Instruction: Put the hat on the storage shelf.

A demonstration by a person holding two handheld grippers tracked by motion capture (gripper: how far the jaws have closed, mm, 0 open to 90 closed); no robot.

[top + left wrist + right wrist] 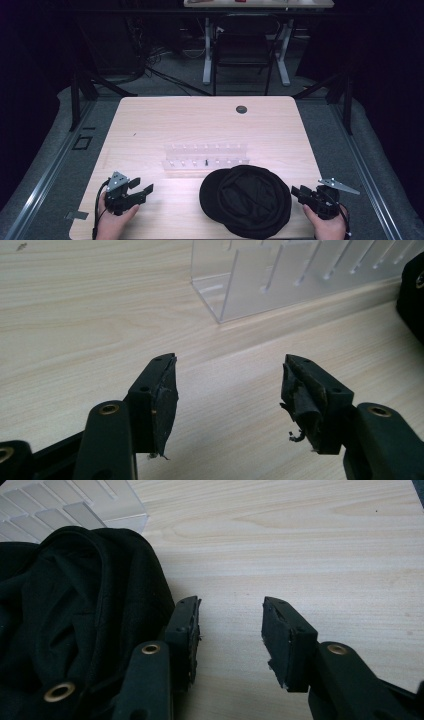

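— What lies on the wooden counter [150,125]?
— A black cap [247,201], underside up, at the near edge, right of the middle. Just behind it stands a clear acrylic rack [206,156].
— And the tools?
— The right tool [300,192] sits just beside the cap's right rim, jaws spread, nothing between them. The left tool [141,186] rests well apart at the near left, jaws spread wide over bare wood.

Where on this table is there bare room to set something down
The far half of the table, behind the clear rack, is bare, as is the near patch between the left gripper and the black hat. It is crowded where rack and hat meet.
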